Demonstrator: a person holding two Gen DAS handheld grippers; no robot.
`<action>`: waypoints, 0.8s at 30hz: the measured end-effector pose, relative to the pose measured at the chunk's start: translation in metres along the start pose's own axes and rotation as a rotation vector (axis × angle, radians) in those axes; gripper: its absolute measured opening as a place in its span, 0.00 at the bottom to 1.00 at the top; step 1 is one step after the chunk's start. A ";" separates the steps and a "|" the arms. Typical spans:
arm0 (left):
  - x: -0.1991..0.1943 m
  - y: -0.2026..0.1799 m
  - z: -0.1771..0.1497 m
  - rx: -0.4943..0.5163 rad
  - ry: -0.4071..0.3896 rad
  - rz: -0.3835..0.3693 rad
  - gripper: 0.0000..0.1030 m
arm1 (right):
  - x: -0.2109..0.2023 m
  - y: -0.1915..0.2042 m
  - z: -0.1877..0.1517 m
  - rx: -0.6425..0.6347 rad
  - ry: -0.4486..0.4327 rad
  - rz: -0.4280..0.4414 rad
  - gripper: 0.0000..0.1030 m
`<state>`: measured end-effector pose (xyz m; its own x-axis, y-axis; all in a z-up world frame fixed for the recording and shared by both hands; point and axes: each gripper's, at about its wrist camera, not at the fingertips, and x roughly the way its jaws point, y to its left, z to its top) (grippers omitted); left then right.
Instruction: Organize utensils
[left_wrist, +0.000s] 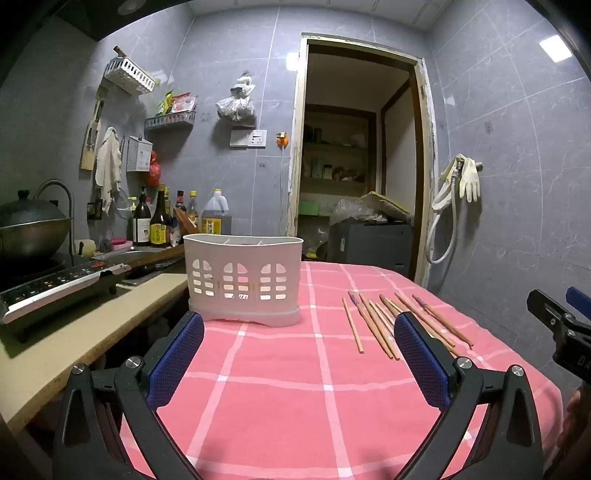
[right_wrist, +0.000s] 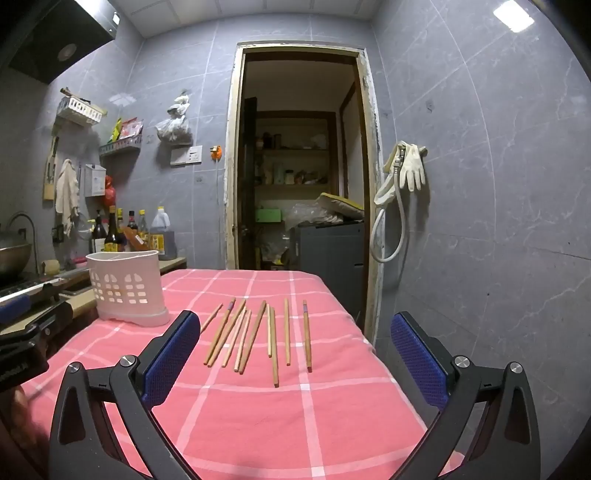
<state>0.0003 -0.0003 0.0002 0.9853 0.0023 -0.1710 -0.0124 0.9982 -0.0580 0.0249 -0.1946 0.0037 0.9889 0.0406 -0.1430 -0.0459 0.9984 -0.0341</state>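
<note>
Several wooden chopsticks (right_wrist: 255, 338) lie side by side on a pink checked tablecloth (right_wrist: 258, 424). They also show in the left wrist view (left_wrist: 373, 325), right of centre. A white slotted utensil holder (left_wrist: 242, 278) stands upright at the table's far left; it also shows in the right wrist view (right_wrist: 127, 290). My left gripper (left_wrist: 299, 350) is open and empty, hovering over the cloth in front of the holder. My right gripper (right_wrist: 291, 350) is open and empty, just short of the chopsticks. The right gripper also appears at the right edge of the left wrist view (left_wrist: 561, 317).
A beige counter (left_wrist: 92, 325) with an induction cooker (left_wrist: 59, 286), a wok (left_wrist: 31, 225) and sauce bottles (left_wrist: 162, 221) lies left of the table. An open doorway (right_wrist: 303, 166) is behind. The tiled wall (right_wrist: 480, 221) with a hose and glove is at right.
</note>
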 end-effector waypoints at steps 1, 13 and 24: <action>0.000 0.000 0.000 0.003 0.000 0.001 0.98 | 0.000 0.000 0.000 0.007 0.003 0.001 1.00; 0.001 -0.002 -0.001 -0.010 -0.002 0.000 0.98 | 0.001 0.000 0.000 -0.001 0.003 0.004 1.00; 0.000 0.000 -0.001 -0.015 -0.004 -0.002 0.98 | 0.000 0.001 0.000 0.001 0.007 0.003 1.00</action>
<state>-0.0001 -0.0008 -0.0003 0.9859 0.0009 -0.1671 -0.0133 0.9972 -0.0731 0.0250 -0.1937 0.0036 0.9878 0.0432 -0.1496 -0.0486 0.9983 -0.0331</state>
